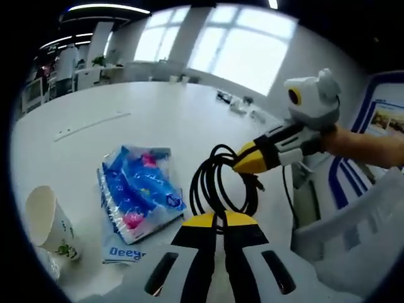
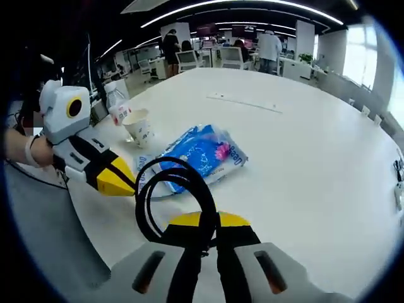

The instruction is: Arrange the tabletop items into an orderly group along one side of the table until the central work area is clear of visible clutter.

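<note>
A coiled black cable [image 1: 208, 183] hangs above the white table [image 1: 158, 120], held from two sides. My left gripper [image 1: 219, 221] is shut on the coil's near end, its yellow tips pressed together around the cord. My right gripper [image 1: 243, 165] comes in from the right with its tip closed on the coil's far side. In the right gripper view the same cable [image 2: 165, 189] loops up from my right gripper [image 2: 208, 222], which is shut on it, and my left gripper [image 2: 123, 181] meets the loop from the left. A blue tissue pack [image 1: 142, 189] [image 2: 202, 151] lies flat beside the coil.
A paper cup [image 1: 50, 221] [image 2: 139, 127] stands near the table edge past the tissue pack, with a plastic bottle [image 2: 115, 100] behind it. Small items [image 1: 240, 104] lie at the far end of the table. A chair [image 1: 353, 233] stands by the right side.
</note>
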The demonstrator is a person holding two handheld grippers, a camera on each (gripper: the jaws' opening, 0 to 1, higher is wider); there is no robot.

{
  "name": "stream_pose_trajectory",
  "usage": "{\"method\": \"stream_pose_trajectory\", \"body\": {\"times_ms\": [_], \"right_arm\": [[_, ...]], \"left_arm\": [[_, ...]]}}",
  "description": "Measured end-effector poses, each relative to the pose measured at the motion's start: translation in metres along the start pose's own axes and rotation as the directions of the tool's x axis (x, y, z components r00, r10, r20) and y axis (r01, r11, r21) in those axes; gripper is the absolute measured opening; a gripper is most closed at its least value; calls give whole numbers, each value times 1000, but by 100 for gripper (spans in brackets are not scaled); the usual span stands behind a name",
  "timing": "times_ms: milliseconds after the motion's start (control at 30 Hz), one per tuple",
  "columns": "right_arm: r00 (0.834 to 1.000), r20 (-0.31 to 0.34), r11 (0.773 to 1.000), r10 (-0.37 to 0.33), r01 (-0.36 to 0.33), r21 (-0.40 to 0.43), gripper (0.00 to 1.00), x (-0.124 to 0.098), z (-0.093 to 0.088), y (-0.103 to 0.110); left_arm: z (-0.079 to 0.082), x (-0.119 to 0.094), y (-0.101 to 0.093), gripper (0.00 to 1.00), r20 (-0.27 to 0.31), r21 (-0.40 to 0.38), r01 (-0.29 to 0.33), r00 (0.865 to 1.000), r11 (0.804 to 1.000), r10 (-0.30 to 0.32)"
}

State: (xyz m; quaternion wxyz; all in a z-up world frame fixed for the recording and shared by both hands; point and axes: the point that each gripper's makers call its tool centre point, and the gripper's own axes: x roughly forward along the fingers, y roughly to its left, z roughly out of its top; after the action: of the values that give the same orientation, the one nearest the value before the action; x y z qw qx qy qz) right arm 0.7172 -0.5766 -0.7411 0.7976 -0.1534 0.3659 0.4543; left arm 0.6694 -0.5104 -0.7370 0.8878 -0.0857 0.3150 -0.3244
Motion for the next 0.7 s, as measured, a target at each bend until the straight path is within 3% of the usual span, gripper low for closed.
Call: {"method": "stream_pose_trajectory", "body": {"times_ms": [700], "right_arm": [[996,-64,991,-55,62,118,3,-25,-62,-31]], "left_arm": [[-15,50,-40,0,-58,-3,109,992,994,-109]]}}
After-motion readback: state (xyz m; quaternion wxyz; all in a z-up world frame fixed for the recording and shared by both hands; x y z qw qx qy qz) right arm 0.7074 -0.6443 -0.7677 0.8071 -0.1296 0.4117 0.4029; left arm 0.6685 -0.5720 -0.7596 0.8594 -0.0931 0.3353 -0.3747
